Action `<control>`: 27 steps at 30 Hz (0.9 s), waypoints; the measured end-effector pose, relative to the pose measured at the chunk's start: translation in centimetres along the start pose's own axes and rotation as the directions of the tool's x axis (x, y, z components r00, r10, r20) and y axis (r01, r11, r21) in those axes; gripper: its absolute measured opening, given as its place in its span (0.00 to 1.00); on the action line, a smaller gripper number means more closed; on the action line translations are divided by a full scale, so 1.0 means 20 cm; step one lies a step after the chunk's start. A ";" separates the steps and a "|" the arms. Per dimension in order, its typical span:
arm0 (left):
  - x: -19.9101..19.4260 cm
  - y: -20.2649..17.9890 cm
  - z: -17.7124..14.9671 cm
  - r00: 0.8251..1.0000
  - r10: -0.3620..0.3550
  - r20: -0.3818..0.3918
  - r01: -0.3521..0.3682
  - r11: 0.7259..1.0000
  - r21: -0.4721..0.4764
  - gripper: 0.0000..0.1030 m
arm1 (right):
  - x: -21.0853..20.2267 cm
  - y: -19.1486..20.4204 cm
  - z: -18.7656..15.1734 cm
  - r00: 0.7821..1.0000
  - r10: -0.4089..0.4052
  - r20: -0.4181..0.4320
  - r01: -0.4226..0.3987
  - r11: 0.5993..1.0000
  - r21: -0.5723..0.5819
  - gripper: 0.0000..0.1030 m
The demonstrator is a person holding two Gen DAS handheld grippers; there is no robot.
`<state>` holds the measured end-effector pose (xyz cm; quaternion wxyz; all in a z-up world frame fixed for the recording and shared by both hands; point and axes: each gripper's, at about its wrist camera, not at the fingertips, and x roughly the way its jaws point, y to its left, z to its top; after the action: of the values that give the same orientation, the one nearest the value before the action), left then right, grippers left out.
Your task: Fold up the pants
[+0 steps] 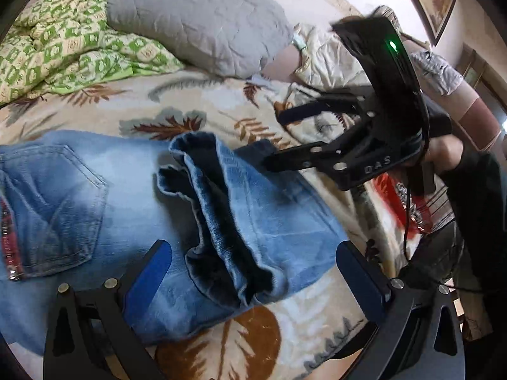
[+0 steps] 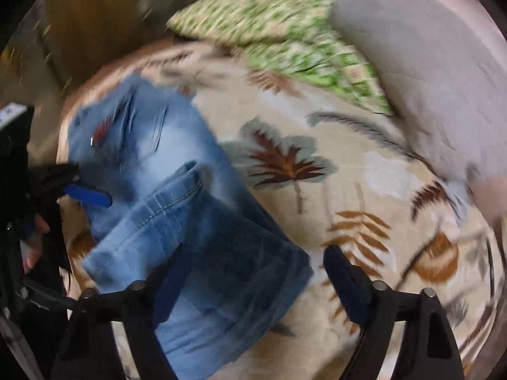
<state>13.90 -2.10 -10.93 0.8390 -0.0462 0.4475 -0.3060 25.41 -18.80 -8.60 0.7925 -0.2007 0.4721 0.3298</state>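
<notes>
Bed with leaf-print blanket [image 1: 221, 107]; jeans [image 1: 133, 190] lie folded on it, hems [image 1: 221, 215] doubled back toward the seat. Only the left view shows the back pocket [image 1: 54, 209] sharply; the right view is motion-blurred. Left gripper [image 1: 253, 259] spread wide over the hems, holding nothing. Right gripper [image 2: 247, 278] also wide, empty.
</notes>
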 end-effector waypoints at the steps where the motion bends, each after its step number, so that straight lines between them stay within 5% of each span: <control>1: 0.02 0.01 0.00 1.000 -0.004 -0.007 0.004 1.000 -0.006 1.00 | 0.04 0.01 0.02 1.000 -0.006 -0.017 0.006 1.000 -0.030 0.82; 5: 0.05 0.05 -0.03 0.999 -0.029 -0.024 0.028 0.999 -0.035 1.00 | 0.17 -0.01 0.02 0.996 0.023 -0.085 -0.029 0.997 -0.065 0.76; 7: 0.05 0.05 -0.03 0.999 -0.027 -0.022 0.027 0.999 -0.031 1.00 | 0.21 -0.02 0.00 0.992 0.019 -0.122 -0.029 0.996 -0.082 0.50; 9: 0.05 0.05 -0.04 1.000 -0.016 -0.020 0.016 0.999 -0.030 0.98 | 0.21 -0.03 -0.01 0.992 0.047 -0.120 -0.057 0.995 -0.079 0.38; 11: 0.07 0.04 -0.04 0.999 0.010 -0.030 -0.011 1.000 -0.024 0.79 | 0.20 -0.04 -0.03 0.991 0.075 -0.113 -0.083 0.994 -0.069 0.31; 12: 0.08 0.03 -0.04 0.998 0.037 -0.047 -0.038 0.999 -0.014 0.59 | 0.19 -0.03 -0.04 0.990 0.085 -0.115 -0.094 0.993 -0.075 0.25; 16: 0.07 0.03 -0.04 0.994 0.087 -0.061 -0.087 0.996 0.000 0.18 | 0.14 -0.02 -0.06 0.995 0.033 -0.093 -0.042 0.994 -0.101 0.16; 22: -0.08 -0.01 -0.01 0.999 0.040 0.010 -0.041 0.999 0.024 0.10 | -0.03 -0.07 -0.11 0.998 -0.059 0.010 0.059 0.998 -0.019 0.13; 27: 0.07 0.10 -0.08 0.989 0.084 -0.121 -0.093 0.994 -0.066 0.03 | 0.06 -0.14 -0.12 0.991 -0.125 -0.038 0.128 0.988 0.081 0.12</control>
<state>14.13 -0.99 -13.55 0.8217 -0.0380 0.5084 -0.2546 26.28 -21.80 -10.76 0.8116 -0.2025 0.4847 0.2556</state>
